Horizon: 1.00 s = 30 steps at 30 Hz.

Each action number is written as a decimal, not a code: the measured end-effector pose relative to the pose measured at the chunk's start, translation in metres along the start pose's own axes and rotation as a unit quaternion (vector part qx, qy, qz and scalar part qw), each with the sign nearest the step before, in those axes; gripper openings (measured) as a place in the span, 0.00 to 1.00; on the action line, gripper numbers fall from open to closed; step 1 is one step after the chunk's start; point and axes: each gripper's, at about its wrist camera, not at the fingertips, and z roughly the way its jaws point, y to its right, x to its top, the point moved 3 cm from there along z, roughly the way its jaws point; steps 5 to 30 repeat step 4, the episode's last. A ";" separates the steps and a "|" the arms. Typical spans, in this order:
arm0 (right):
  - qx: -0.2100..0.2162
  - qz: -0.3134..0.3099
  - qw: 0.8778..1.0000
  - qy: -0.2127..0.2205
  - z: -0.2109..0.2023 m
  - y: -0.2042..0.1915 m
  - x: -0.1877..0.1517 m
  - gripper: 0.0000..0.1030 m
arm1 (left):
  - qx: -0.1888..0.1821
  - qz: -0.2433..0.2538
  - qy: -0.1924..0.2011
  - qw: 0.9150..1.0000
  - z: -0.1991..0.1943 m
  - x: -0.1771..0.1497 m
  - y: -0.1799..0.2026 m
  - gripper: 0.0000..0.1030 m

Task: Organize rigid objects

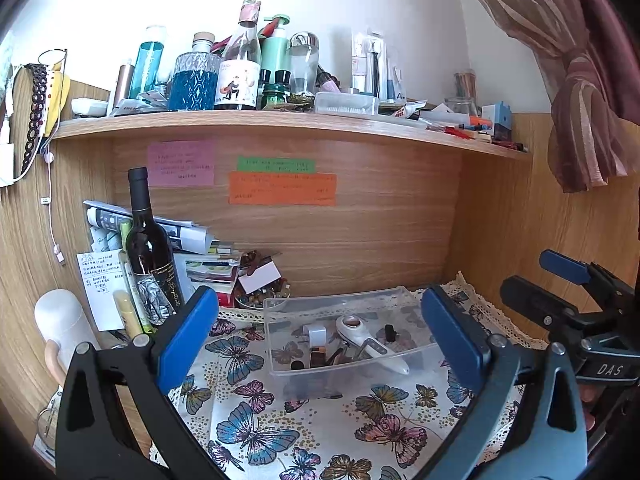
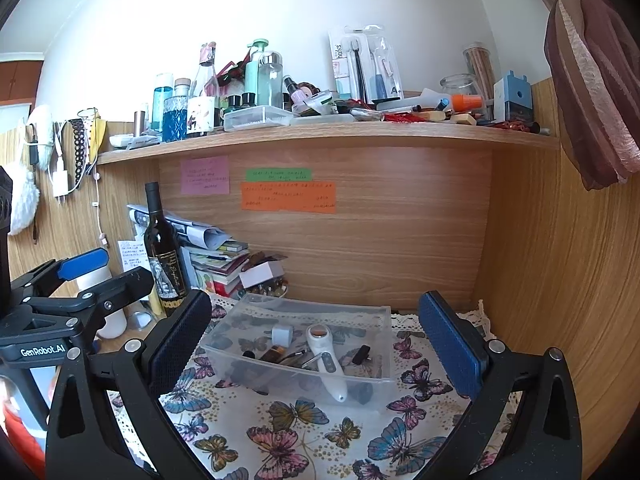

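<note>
A clear plastic bin (image 1: pixel 352 340) sits on the butterfly tablecloth (image 1: pixel 280 420) near the desk's back panel. It holds a white handheld device (image 1: pixel 370 342), a white plug adapter (image 1: pixel 316 334) and several small dark items. The left gripper (image 1: pixel 320 336) and right gripper (image 2: pixel 316 340) both hover spread wide and empty before it.

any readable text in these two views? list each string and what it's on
"DAS" – on the right gripper body, left wrist view.
"GenRobot.AI" – on the left gripper body, right wrist view.
"harks" – partial, on the toothbrush package on the shelf.
Sticky notes, wine bottle label, white paper sheet: writing too small or blurred to read.
</note>
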 end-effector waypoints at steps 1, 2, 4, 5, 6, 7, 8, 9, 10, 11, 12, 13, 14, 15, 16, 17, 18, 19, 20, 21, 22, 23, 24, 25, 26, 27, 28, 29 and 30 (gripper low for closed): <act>0.000 0.000 1.000 0.000 0.000 0.000 0.000 1.00 | -0.001 -0.002 -0.001 1.000 0.000 0.000 -0.001 1.00; 0.001 0.000 1.000 -0.001 0.001 -0.001 -0.001 1.00 | -0.001 -0.004 -0.001 1.000 0.000 0.000 -0.001 1.00; 0.001 -0.001 1.000 -0.002 0.002 -0.001 -0.002 1.00 | -0.001 -0.005 -0.001 1.000 0.000 0.001 -0.002 1.00; 0.001 -0.001 1.000 -0.002 0.002 -0.001 -0.002 1.00 | -0.001 -0.005 -0.001 1.000 0.000 0.001 -0.002 1.00; 0.001 -0.001 1.000 -0.002 0.002 -0.001 -0.002 1.00 | -0.001 -0.005 -0.001 1.000 0.000 0.001 -0.002 1.00; 0.001 -0.001 1.000 -0.002 0.002 -0.001 -0.002 1.00 | -0.001 -0.005 -0.001 1.000 0.000 0.001 -0.002 1.00; 0.001 -0.001 1.000 -0.002 0.002 -0.001 -0.002 1.00 | -0.001 -0.005 -0.001 1.000 0.000 0.001 -0.002 1.00; 0.001 -0.001 1.000 -0.002 0.002 -0.001 -0.002 1.00 | -0.001 -0.005 -0.001 1.000 0.000 0.001 -0.002 1.00; 0.001 -0.001 1.000 -0.002 0.002 -0.001 -0.002 1.00 | -0.001 -0.005 -0.001 1.000 0.000 0.001 -0.002 1.00; 0.001 -0.001 1.000 -0.002 0.002 -0.001 -0.002 1.00 | -0.001 -0.005 -0.001 1.000 0.000 0.001 -0.002 1.00; 0.001 -0.001 1.000 -0.002 0.002 -0.001 -0.002 1.00 | -0.001 -0.005 -0.001 1.000 0.000 0.001 -0.002 1.00; 0.001 -0.001 1.000 -0.002 0.002 -0.001 -0.002 1.00 | -0.001 -0.005 -0.001 1.000 0.000 0.001 -0.002 1.00; 0.001 -0.001 1.000 -0.002 0.002 -0.001 -0.002 1.00 | -0.001 -0.005 -0.001 1.000 0.000 0.001 -0.002 1.00; 0.001 -0.001 1.000 -0.002 0.002 -0.001 -0.002 1.00 | -0.001 -0.005 -0.001 1.000 0.000 0.001 -0.002 1.00; 0.001 -0.001 1.000 -0.002 0.002 -0.001 -0.002 1.00 | -0.001 -0.005 -0.001 1.000 0.000 0.001 -0.002 1.00; 0.001 -0.001 1.000 -0.002 0.002 -0.001 -0.002 1.00 | -0.001 -0.005 -0.001 1.000 0.000 0.001 -0.002 1.00; 0.001 -0.001 1.000 -0.002 0.002 -0.001 -0.002 1.00 | -0.001 -0.005 -0.001 1.000 0.000 0.001 -0.002 1.00; 0.001 -0.001 1.000 -0.002 0.002 -0.001 -0.002 1.00 | -0.001 -0.005 -0.001 1.000 0.000 0.001 -0.002 1.00; 0.001 -0.001 1.000 -0.002 0.002 -0.001 -0.002 1.00 | -0.001 -0.005 -0.001 1.000 0.000 0.001 -0.002 1.00; 0.001 -0.001 1.000 -0.002 0.002 -0.001 -0.002 1.00 | -0.001 -0.005 -0.001 1.000 0.000 0.001 -0.002 1.00; 0.001 -0.001 1.000 -0.002 0.002 -0.001 -0.002 1.00 | -0.001 -0.005 -0.001 1.000 0.000 0.001 -0.002 1.00; 0.001 -0.001 1.000 -0.002 0.002 -0.001 -0.002 1.00 | -0.001 -0.005 -0.001 1.000 0.000 0.001 -0.002 1.00; 0.001 -0.001 1.000 -0.002 0.002 -0.001 -0.002 1.00 | -0.001 -0.005 -0.001 1.000 0.000 0.001 -0.002 1.00; 0.001 -0.001 1.000 -0.002 0.002 -0.001 -0.002 1.00 | -0.001 -0.005 -0.001 1.000 0.000 0.001 -0.002 1.00; 0.001 -0.001 1.000 -0.002 0.002 -0.001 -0.002 1.00 | -0.001 -0.005 -0.001 1.000 0.000 0.001 -0.002 1.00; 0.001 -0.001 1.000 -0.002 0.002 -0.001 -0.002 1.00 | -0.001 -0.005 -0.001 1.000 0.000 0.001 -0.002 1.00; 0.001 -0.001 1.000 -0.002 0.002 -0.001 -0.002 1.00 | -0.001 -0.005 -0.001 1.000 0.000 0.001 -0.002 1.00; 0.001 -0.001 1.000 -0.002 0.002 -0.001 -0.002 1.00 | -0.001 -0.005 -0.001 1.000 0.000 0.001 -0.002 1.00; 0.001 -0.001 1.000 -0.002 0.002 -0.001 -0.002 1.00 | -0.001 -0.005 -0.001 1.000 0.000 0.001 -0.002 1.00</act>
